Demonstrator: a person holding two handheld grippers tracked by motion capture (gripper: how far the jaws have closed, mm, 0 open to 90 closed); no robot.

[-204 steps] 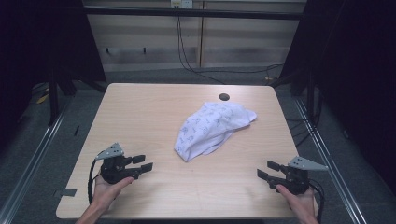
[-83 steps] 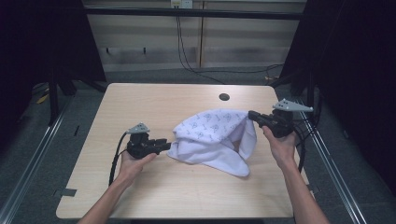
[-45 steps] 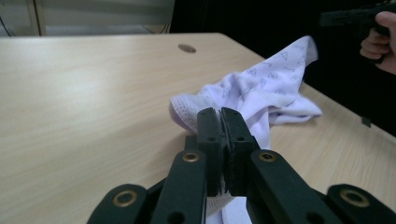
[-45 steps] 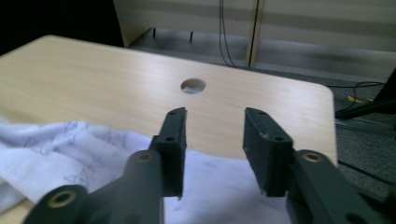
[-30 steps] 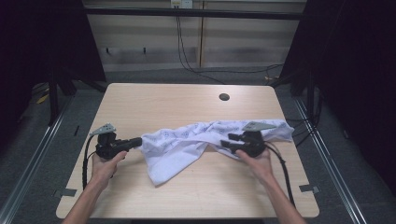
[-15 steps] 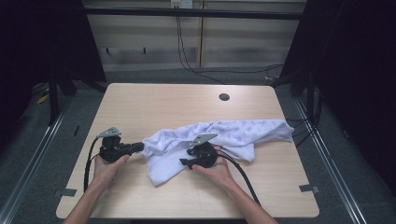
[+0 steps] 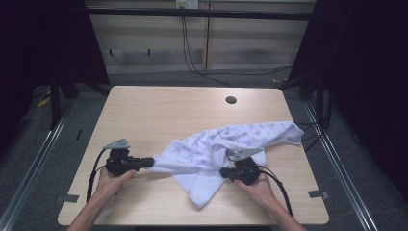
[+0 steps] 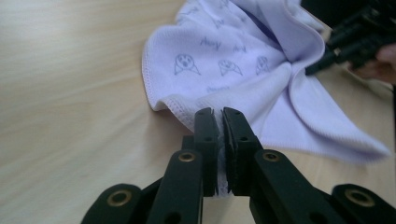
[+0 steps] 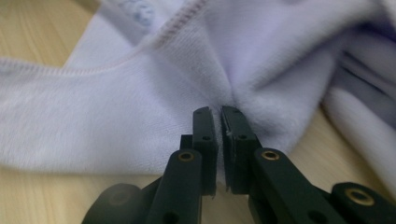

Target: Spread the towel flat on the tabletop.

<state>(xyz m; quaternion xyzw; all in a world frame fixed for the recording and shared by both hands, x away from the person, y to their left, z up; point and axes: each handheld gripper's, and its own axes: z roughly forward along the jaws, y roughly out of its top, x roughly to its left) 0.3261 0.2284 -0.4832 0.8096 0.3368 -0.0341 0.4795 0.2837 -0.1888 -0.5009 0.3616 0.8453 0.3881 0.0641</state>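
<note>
A white cloth printed with small grey faces lies crumpled across the table's right half. My left gripper is at the cloth's left end, shut on its hemmed corner; in the left gripper view the cloth is pinched between the two pads of that gripper. My right gripper is at the cloth's near edge. Its jaws have just been closing and now pinch a fold of the cloth, as the right gripper view shows. Both grippers lie low over the table.
The wooden table has a round cable hole near its far edge. The cloth's right end reaches close to the table's right edge. In the left gripper view the right gripper shows at the upper right. Dark floor and frame rails surround the table.
The right gripper slid left along the cloth, then back to the right and nearer the front edge, and has shut on a fold. The left gripper has drifted slightly nearer, still holding its corner.
</note>
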